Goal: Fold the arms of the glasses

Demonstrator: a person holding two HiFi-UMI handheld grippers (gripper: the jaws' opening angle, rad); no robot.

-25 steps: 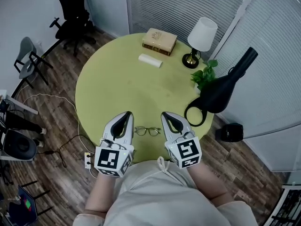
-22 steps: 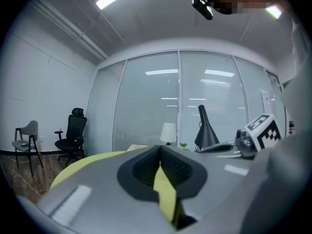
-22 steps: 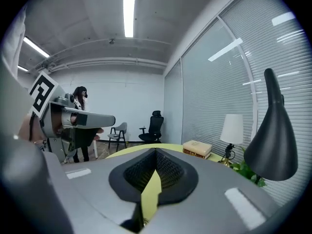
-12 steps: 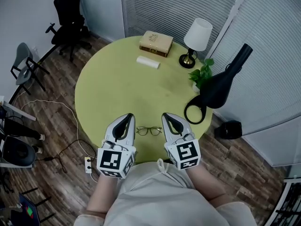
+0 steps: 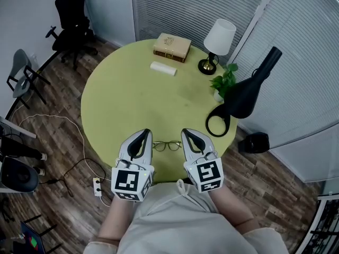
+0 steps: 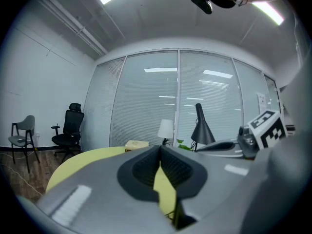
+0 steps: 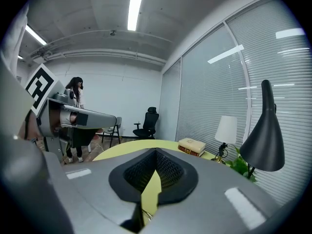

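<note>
Thin-rimmed glasses (image 5: 167,145) lie with arms unfolded on the round yellow-green table (image 5: 137,99), close to its near edge. My left gripper (image 5: 143,133) rests just left of them and my right gripper (image 5: 186,133) just right, both pointing away from me. Neither touches the glasses. In the left gripper view the left gripper (image 6: 160,148) has its jaws shut, nothing between them. The right gripper (image 7: 156,152) looks the same in its own view. A sliver of wire frame (image 7: 146,214) peeks through the gap beneath its pads.
At the table's far side are a book (image 5: 172,47), a small white box (image 5: 162,68), a white-shaded lamp (image 5: 219,38) and a small plant (image 5: 224,83). A black desk lamp (image 5: 243,97) lies at the right edge. Office chairs (image 5: 71,17) stand on the floor.
The head view has shifted slightly. The grippers and glasses stay where they were.
</note>
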